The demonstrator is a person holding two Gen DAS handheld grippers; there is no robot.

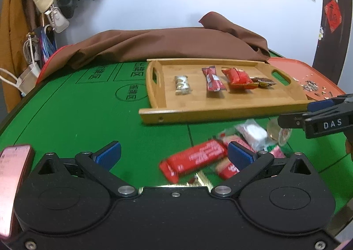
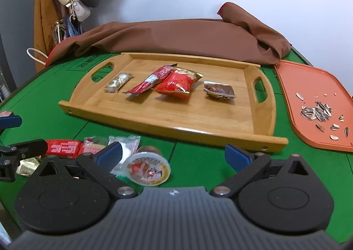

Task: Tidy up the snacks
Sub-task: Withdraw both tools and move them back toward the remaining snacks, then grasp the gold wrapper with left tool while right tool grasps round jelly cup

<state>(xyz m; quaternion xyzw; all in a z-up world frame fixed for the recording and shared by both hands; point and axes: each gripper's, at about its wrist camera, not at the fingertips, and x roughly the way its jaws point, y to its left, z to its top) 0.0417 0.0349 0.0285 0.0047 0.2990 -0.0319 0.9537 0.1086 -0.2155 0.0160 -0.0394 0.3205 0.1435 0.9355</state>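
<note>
A wooden tray (image 1: 220, 110) (image 2: 176, 131) on the green table holds a row of snacks: a white-wrapped candy (image 1: 182, 84) (image 2: 119, 82), a dark red stick pack (image 1: 213, 79) (image 2: 152, 81), a red packet (image 1: 237, 78) (image 2: 178, 83) and a brown wrapper (image 1: 264, 82) (image 2: 218, 91). In front of the tray lies a loose pile. My left gripper (image 1: 174, 155) is open low over it, with a red bar (image 1: 194, 159) (image 2: 62, 147) between its fingers, untouched. My right gripper (image 2: 174, 154) is open around a jelly cup (image 2: 147, 170) (image 1: 278, 133). A white packet (image 1: 253, 134) lies beside the cup.
An orange tray (image 2: 308, 82) with sunflower seeds (image 2: 317, 113) sits right of the wooden tray. A brown cloth (image 1: 165, 45) (image 2: 176, 34) is bunched along the back. A pink phone (image 1: 11, 179) lies at the left. Coats and bags hang at the back left.
</note>
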